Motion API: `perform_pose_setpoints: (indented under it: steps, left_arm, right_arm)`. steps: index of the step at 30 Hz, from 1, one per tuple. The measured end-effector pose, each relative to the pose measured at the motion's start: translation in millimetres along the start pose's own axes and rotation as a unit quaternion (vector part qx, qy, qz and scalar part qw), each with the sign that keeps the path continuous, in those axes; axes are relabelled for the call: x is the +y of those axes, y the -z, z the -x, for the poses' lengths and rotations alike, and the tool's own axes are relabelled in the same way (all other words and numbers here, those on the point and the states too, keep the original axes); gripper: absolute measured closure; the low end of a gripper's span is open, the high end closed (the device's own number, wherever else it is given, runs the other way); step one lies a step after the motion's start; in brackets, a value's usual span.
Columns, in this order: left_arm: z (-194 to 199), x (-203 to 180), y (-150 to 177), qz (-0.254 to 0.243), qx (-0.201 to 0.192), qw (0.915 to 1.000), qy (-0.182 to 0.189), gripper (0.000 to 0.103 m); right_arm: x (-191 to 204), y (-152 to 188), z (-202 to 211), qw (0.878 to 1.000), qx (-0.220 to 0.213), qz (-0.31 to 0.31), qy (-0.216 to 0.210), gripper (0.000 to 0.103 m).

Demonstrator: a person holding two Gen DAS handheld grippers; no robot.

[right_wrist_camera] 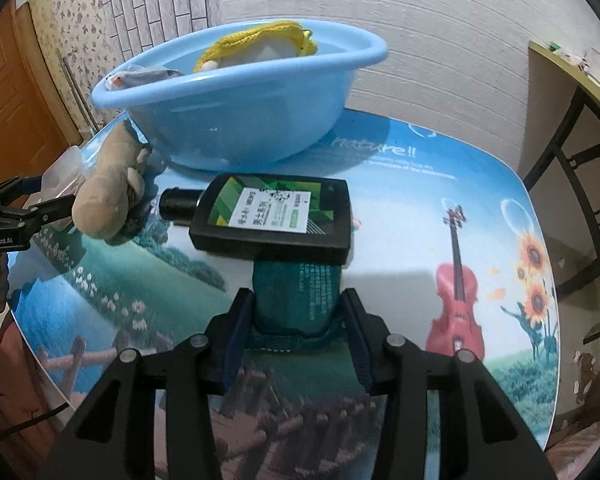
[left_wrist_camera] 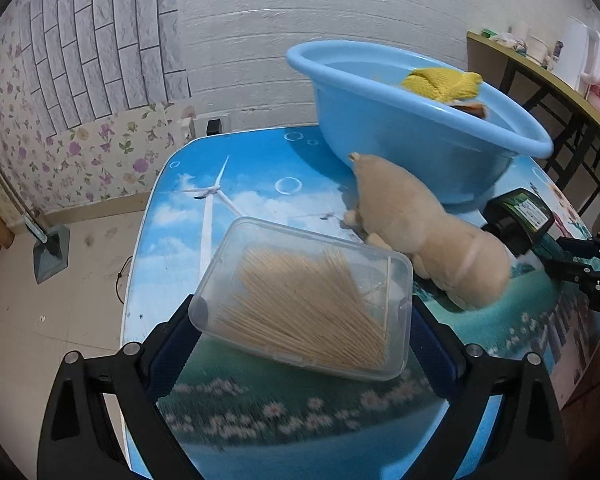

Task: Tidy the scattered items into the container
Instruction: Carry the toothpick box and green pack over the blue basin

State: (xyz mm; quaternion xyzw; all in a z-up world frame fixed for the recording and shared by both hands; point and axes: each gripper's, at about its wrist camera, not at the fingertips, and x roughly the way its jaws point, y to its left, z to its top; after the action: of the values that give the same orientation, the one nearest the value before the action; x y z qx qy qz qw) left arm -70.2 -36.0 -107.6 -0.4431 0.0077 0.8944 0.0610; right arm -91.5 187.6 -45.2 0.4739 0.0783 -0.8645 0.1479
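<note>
The left gripper (left_wrist_camera: 302,344) stands wide with a clear plastic box of toothpicks (left_wrist_camera: 306,300) between its fingers; the box's two lower corners sit against the blue pads, tilted up off the tabletop (left_wrist_camera: 236,184), so it appears to be held. The right gripper (right_wrist_camera: 298,336) is narrowed onto a teal tube (right_wrist_camera: 298,292), its pads pressing the tube's sides near the crimped end.

A black flat bottle with a green label (right_wrist_camera: 274,216) lies on its side on the tabletop, cap pointing toward a tan plush toy (right_wrist_camera: 108,200). The far end of the tube sits right at the bottle's near edge; whether they touch cannot be told. The plush toy lies beside the bottle, its far end against the outside of the blue basin (right_wrist_camera: 236,120).

The basin stands at the back of the tabletop near the white wall. Inside it, a yellow knitted item (left_wrist_camera: 444,80) shows above the rim, with something grey (right_wrist_camera: 144,76) beside it
</note>
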Motion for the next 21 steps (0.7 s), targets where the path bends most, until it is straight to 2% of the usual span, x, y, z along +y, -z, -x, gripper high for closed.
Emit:
perform_pose_setpoints:
  steps: [11,21]
  left_arm:
    - [15.3,-21.2,21.4,-0.010,0.003,0.9999,0.007,0.006]
    - [21.7,-27.5,32.1,0.010,-0.003,0.9999,-0.011,0.006]
  right_arm:
    - [-7.4,25.8,20.8,1.000,0.001,-0.004,0.000,0.059]
    - [-33.3,36.4,27.2,0.999,-0.001,-0.040,0.023,0.059]
